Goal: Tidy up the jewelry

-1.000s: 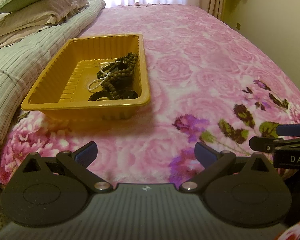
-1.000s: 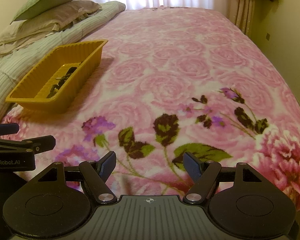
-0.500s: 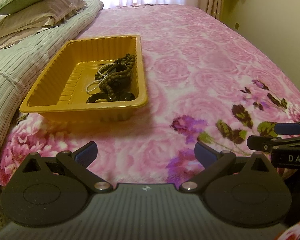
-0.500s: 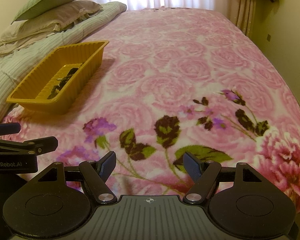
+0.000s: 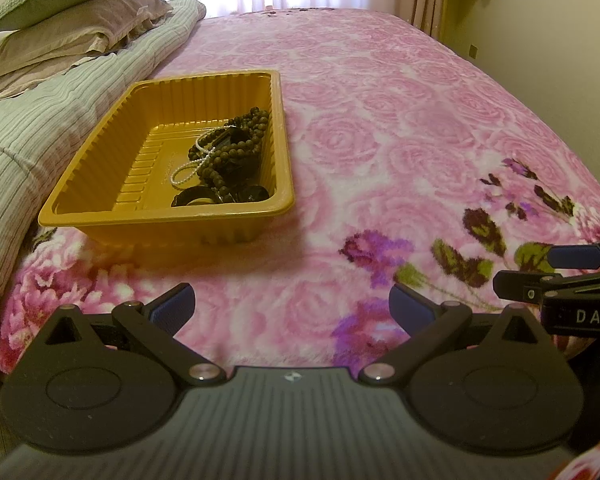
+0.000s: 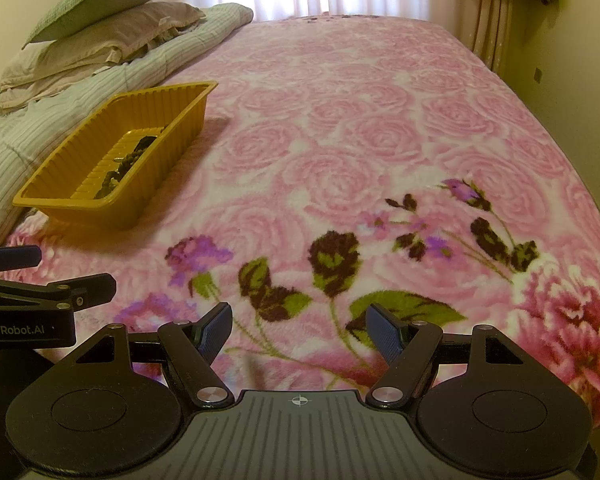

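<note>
A yellow plastic tray sits on the pink floral blanket, left of centre. In it lie brown bead strings, a thin white pearl chain and dark bangles. The tray also shows in the right wrist view with the beads inside. My left gripper is open and empty, near the bed's front edge, short of the tray. My right gripper is open and empty over the flower print, to the right of the left one.
A striped green quilt and stacked pillows lie along the left of the bed, beside the tray. The pink blanket stretches to curtains at the far end. A wall runs along the right side.
The left wrist view has shifted slightly; the tray sits a little further left and lower in it. Both grippers stay open and empty.
</note>
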### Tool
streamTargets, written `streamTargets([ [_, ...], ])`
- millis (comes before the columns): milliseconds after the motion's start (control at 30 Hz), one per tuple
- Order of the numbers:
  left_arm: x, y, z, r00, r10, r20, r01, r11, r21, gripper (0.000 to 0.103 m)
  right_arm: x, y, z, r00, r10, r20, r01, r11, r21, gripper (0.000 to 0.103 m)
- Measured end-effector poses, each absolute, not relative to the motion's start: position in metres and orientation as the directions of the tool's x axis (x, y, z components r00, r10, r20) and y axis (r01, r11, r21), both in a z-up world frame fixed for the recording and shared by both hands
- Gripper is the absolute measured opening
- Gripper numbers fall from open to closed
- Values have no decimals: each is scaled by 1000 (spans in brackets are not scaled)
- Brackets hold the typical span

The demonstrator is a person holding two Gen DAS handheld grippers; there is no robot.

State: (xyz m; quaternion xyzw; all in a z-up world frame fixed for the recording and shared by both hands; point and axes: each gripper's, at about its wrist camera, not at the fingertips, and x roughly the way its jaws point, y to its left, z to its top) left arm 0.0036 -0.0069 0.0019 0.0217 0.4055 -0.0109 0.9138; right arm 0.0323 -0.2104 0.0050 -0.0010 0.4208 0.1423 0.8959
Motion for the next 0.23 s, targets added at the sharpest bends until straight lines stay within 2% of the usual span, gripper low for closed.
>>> streamTargets([
  [233,4,-8,1,679,-1,-734,33,999,30,103,32,-211,5,606,253,-754,-254,960,119,74],
])
